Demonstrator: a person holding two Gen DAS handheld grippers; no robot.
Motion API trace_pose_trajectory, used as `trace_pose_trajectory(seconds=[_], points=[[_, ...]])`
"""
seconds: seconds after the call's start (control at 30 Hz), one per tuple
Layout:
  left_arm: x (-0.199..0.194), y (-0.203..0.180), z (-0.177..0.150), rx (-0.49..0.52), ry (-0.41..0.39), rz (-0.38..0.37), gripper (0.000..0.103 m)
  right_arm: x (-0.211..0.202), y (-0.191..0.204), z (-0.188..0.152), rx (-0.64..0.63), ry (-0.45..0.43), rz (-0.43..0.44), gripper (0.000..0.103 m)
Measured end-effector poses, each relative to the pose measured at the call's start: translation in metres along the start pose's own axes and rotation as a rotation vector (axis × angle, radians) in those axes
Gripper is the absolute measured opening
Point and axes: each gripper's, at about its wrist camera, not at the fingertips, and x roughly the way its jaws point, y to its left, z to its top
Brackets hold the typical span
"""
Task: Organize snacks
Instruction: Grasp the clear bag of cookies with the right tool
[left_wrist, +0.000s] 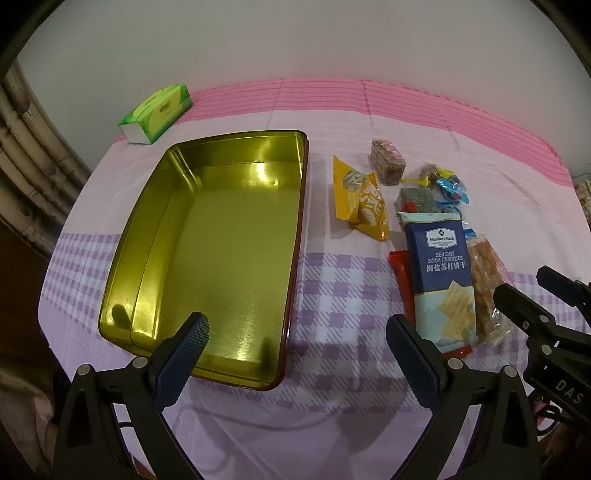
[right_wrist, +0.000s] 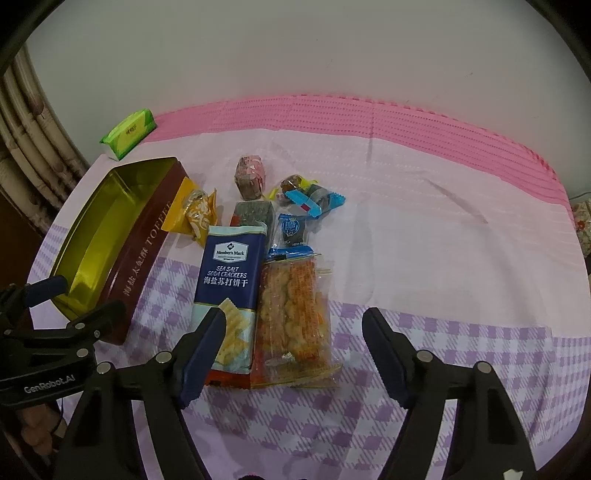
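Over the pile beside the empty tin (left_wrist: 155, 236), right gripper (right_wrist: 293, 350) is hovering unclenched and empty, straddling the light, crinkly, likely fragile rice-cracker pack (right_wrist: 291, 317); pinching mid-length looks best.

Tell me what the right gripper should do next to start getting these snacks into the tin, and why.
Probably lower the right gripper and close it on the clear rice cracker pack. Its fingers are open and empty, and that pack lies between them, nearest of the pile. The gold tin sits open with nothing in it, left of the snacks, so a short carry leftward should follow.
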Motion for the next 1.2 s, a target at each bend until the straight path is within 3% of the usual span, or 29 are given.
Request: trace_pose_trajectory(seconds=[0.2,0.37,0.7,0.97,1.2], points=[[0.003,0.003,0.004,-0.006,0.005,0.001,0.097,0.007,0.001,0.003,-0.018,0.016,-0.012,0.073],[0.004,0.002,0.005,-0.011,0.003,-0.003,0.097,0.021,0.0,0.006,-0.02,0.051,-0.01,0.061],[0.007,-0.001,0.009,-0.01,0.006,-0.018,0.097,0.045,-0.002,0.01,-0.033,0.1,-0.016,0.059],[0.007,-0.012,0.011,0.008,0.004,-0.031,0.097,0.056,0.0,0.009,-0.028,0.126,-0.007,0.04],[0.006,-0.022,0.014,0.02,0.013,-0.06,0.097,0.047,-0.017,0.006,0.026,0.105,0.025,0.037]])
